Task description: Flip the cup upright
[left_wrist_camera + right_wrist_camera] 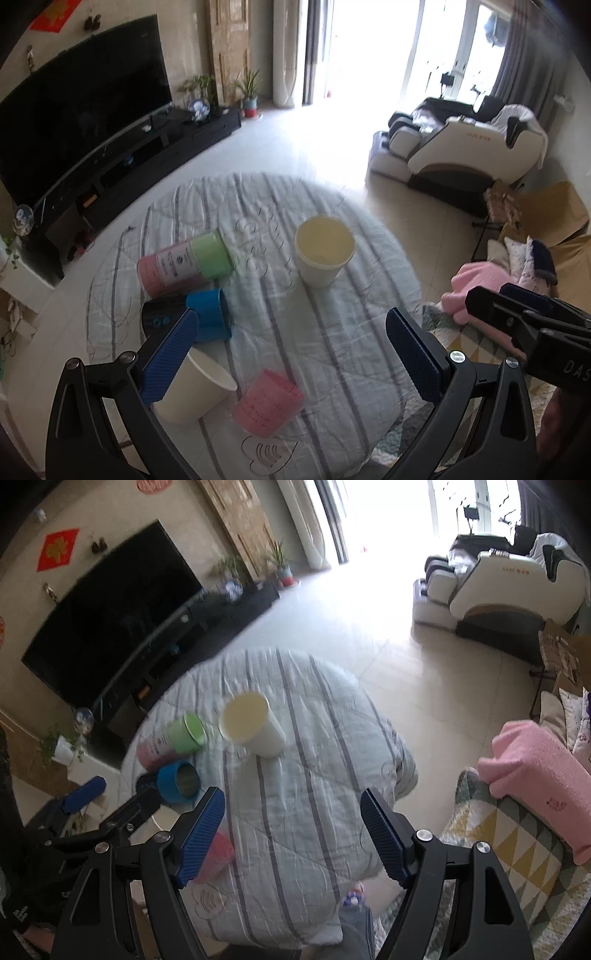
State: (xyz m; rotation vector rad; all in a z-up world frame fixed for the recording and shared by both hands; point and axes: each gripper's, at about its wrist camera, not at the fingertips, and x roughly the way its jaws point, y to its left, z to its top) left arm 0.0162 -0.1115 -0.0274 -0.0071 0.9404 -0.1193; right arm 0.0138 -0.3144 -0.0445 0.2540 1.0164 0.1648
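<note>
A white paper cup (323, 254) stands upright on the striped cloth (332, 350), mouth up; it also shows in the right wrist view (255, 723). A second white cup (195, 387) lies on its side by my left gripper's left finger. A pink cup (267, 404) stands mouth down near the front. A pink-and-green cup (184, 264) and a blue-and-black cup (199, 314) lie on their sides at the left. My left gripper (291, 347) is open and empty above the cloth. My right gripper (291, 830) is open and empty, over the cloth's near side.
The cloth covers a round table (314, 775). A TV (81, 125) on a black stand is at the left. A massage chair (461, 144) stands far right. A pink towel (539, 775) lies on a patterned sofa (498, 849) at the right.
</note>
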